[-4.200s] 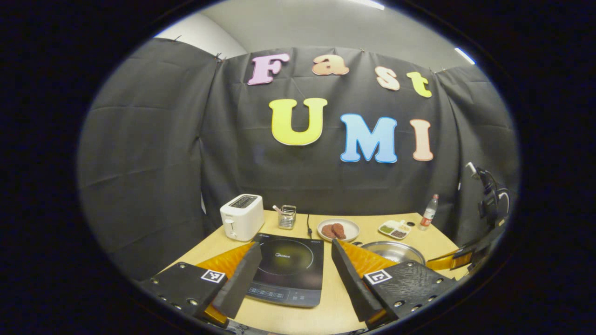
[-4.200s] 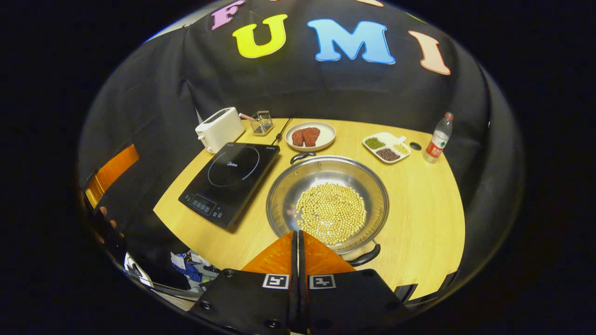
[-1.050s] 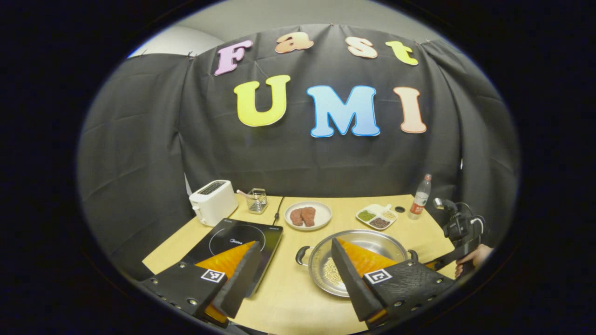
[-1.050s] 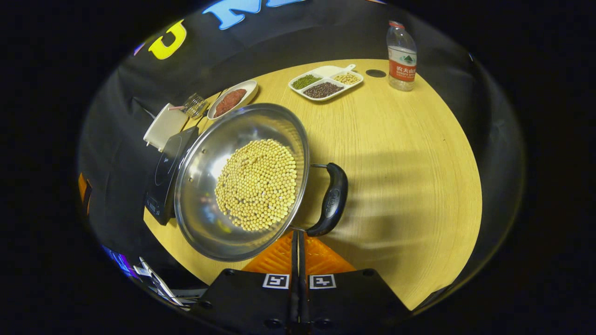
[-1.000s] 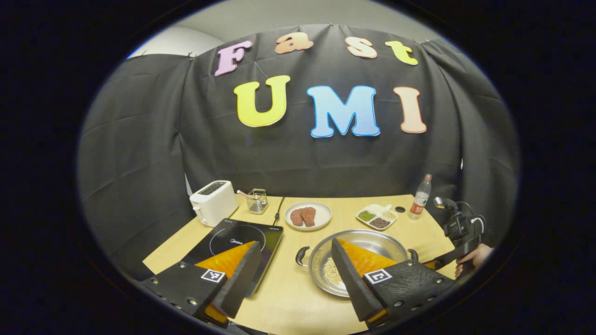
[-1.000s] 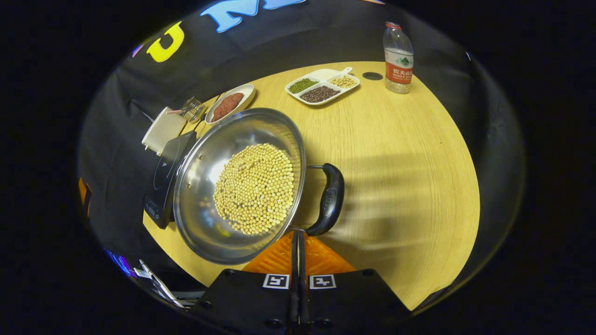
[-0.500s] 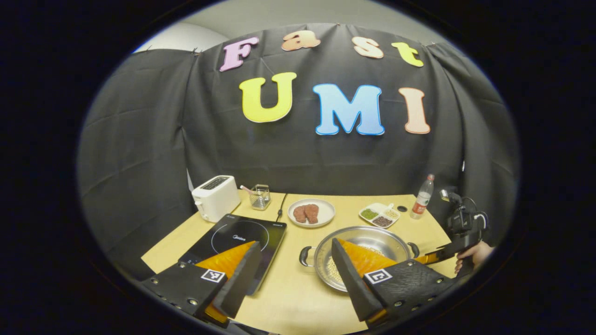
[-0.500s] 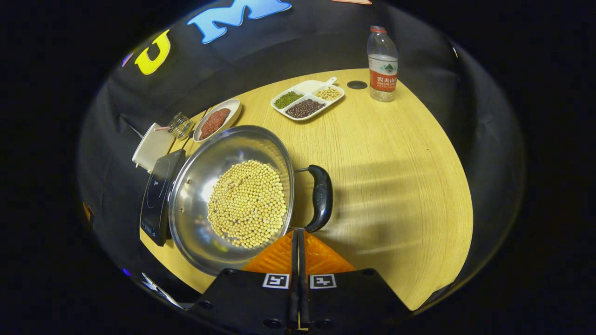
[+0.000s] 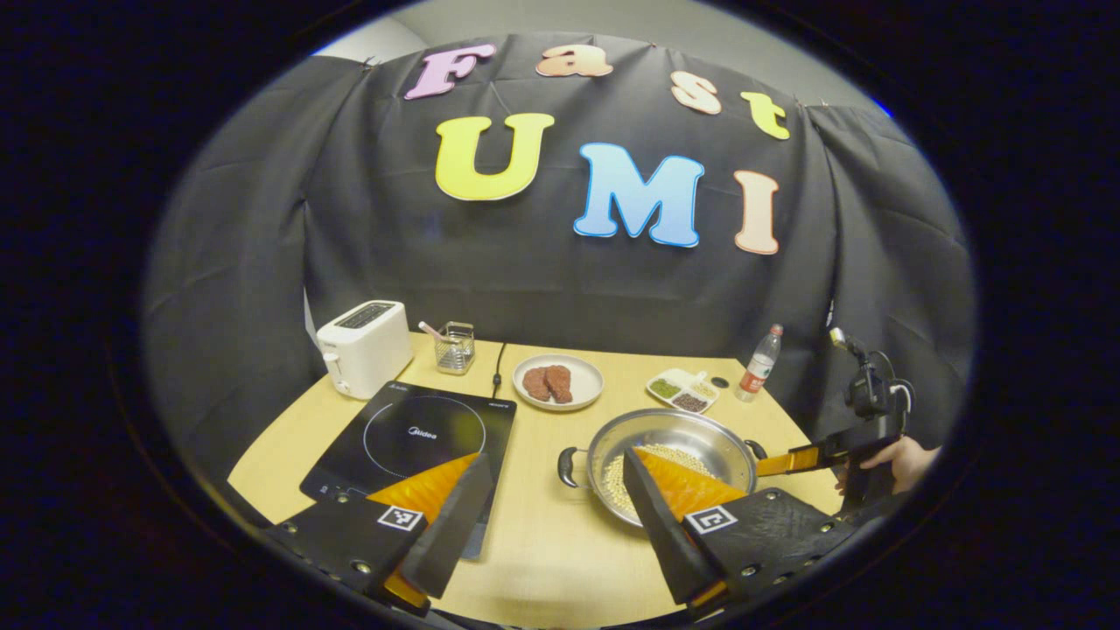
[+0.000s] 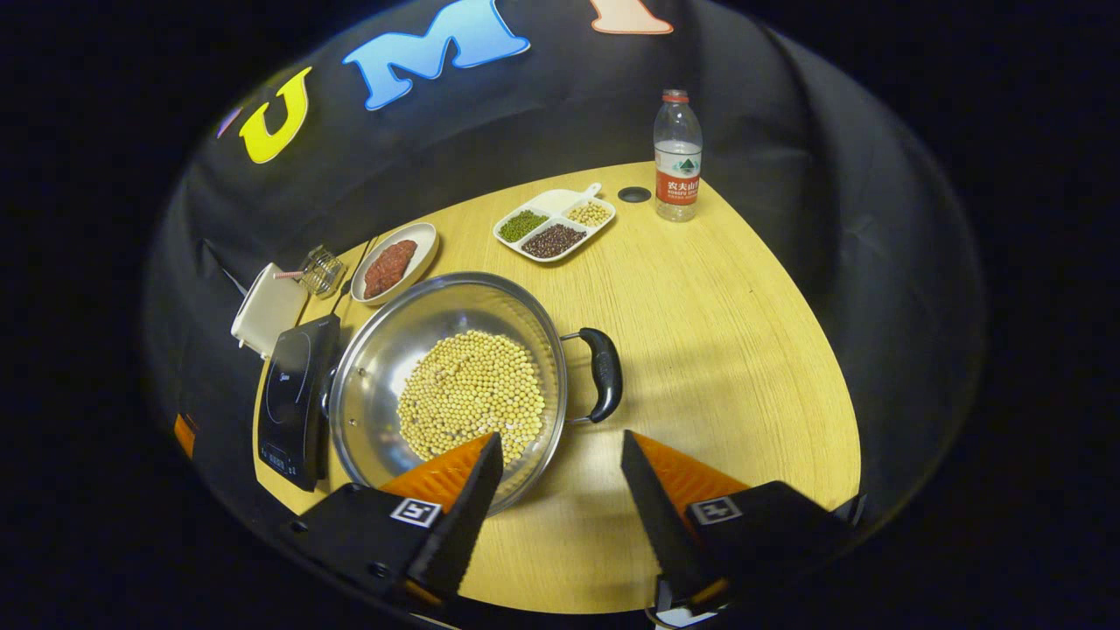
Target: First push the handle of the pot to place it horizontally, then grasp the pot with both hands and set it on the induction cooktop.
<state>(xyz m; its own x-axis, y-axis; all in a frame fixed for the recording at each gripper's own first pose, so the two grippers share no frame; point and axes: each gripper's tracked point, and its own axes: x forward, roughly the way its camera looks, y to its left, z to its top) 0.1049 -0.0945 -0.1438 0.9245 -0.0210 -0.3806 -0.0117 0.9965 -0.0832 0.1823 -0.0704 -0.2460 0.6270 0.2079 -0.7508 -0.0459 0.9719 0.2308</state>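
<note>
A shiny steel pot [image 9: 669, 442] [image 10: 442, 385] with a layer of pale beans stands on the wooden table, its two black handles pointing left and right. The black induction cooktop [image 9: 411, 437] [image 10: 293, 394] lies to its left. My left gripper [image 9: 556, 503] hovers open in front of the gap between cooktop and pot, with the pot's left handle [image 9: 569, 465] just beyond it. My right gripper [image 10: 560, 481] is open a little short of the right handle [image 10: 604, 374], holding nothing. In the left gripper view the right gripper [image 9: 792, 459] sits beside the pot's right side, held by a hand [image 9: 906, 459].
Behind the pot are a plate of meat [image 9: 557, 382], a divided dish of beans [image 9: 682, 391] and a water bottle [image 9: 759, 363]. A white toaster [image 9: 363, 346] and a small wire basket [image 9: 454, 346] stand behind the cooktop. Bare table lies right of the pot [image 10: 744, 350].
My right gripper has opened and drawn back from the pot's right handle. Over the earlier frames the pot turned so its handles now point sideways. The left gripper's view shifted slightly.
</note>
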